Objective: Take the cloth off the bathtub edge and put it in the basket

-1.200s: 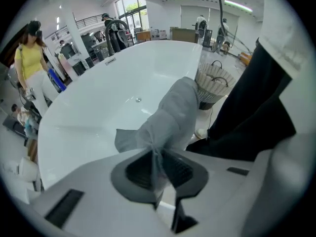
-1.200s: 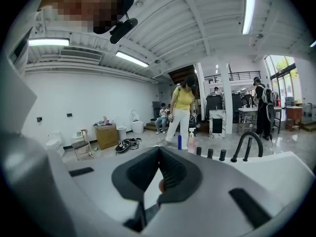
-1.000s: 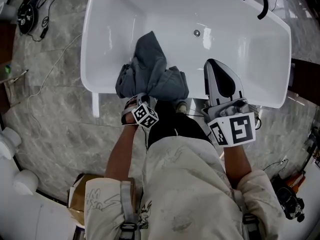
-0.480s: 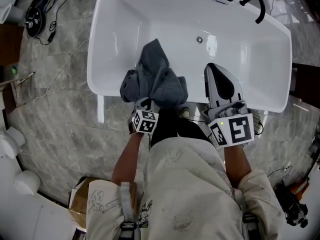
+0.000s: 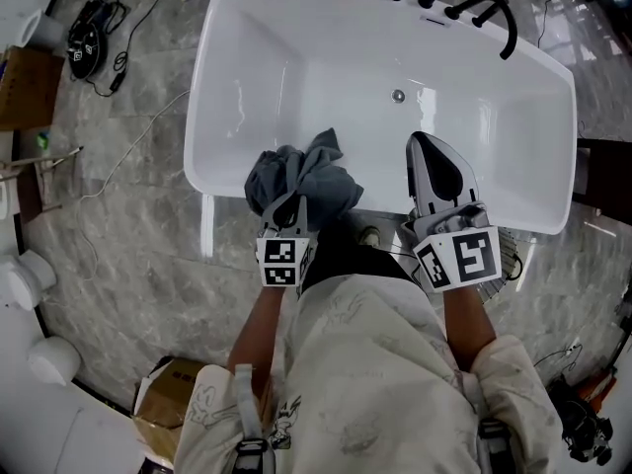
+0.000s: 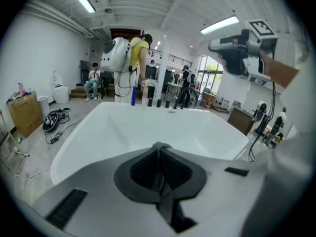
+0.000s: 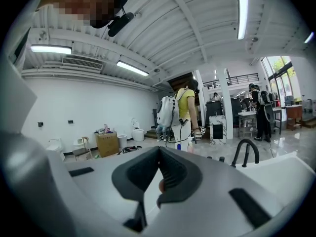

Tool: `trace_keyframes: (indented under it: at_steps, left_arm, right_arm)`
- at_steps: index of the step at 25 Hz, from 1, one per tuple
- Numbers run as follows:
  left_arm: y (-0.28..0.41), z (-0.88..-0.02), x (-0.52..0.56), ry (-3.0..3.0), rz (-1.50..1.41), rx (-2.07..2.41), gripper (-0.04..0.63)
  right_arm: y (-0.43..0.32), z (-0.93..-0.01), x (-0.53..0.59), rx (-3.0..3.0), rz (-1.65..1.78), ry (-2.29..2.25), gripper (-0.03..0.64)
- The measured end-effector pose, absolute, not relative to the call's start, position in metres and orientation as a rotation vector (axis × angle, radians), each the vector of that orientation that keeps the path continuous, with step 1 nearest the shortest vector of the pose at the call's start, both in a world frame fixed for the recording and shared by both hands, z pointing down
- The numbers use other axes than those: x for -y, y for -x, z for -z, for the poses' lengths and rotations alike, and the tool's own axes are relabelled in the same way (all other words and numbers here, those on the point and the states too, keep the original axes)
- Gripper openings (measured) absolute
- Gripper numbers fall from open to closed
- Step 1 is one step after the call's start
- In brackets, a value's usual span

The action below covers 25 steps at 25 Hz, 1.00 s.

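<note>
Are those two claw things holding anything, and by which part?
The left gripper pinches the grey cloth by a bunched fold at its near edge; the right gripper holds nothing.

Open bathtub (image 5: 296, 67) ahead; black faucet (image 5: 491, 13) crowds its far corner.

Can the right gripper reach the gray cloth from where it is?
Probably yes: the cloth, held by the left gripper, is close beside the right gripper with nothing between.
</note>
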<state>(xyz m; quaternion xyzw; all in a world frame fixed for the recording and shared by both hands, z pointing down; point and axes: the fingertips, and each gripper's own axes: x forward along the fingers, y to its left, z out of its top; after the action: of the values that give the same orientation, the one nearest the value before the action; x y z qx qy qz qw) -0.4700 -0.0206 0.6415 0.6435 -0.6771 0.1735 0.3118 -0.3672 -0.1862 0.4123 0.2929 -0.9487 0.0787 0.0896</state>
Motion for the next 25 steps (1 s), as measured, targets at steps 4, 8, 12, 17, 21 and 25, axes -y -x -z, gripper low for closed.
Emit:
trace_keyframes:
  at_steps: [4, 8, 12, 17, 21, 25]
  left_arm:
    - [0.478, -0.588, 0.038, -1.742, -0.332, 1.901, 0.017]
    - [0.484, -0.528, 0.054, -1.776, -0.190, 2.010, 0.017]
    - [0.496, -0.466, 0.069, -1.802, -0.037, 2.114, 0.017]
    - [0.500, -0.392, 0.085, -1.892, 0.088, 2.219, 0.017]
    - [0.499, -0.333, 0.099, -1.971, 0.188, 2.289, 0.017]
    - [0.496, -0.284, 0.114, -2.039, 0.232, 2.377, 0.017]
  right_arm:
    - [0.362, -0.403, 0.185, 2.842, -0.223, -0.874, -0.012]
    - [0.354, -0.393, 0.183, 2.863, -0.217, -0.889, -0.012]
    - [0.346, -0.380, 0.184, 2.888, -0.209, -0.915, -0.012]
    - [0.334, -0.362, 0.187, 2.916, -0.183, -0.956, -0.012]
    - [0.328, -0.344, 0.191, 2.943, -0.151, -0.996, -0.012]
    - [0.320, -0.321, 0.196, 2.982, -0.110, -1.059, -0.012]
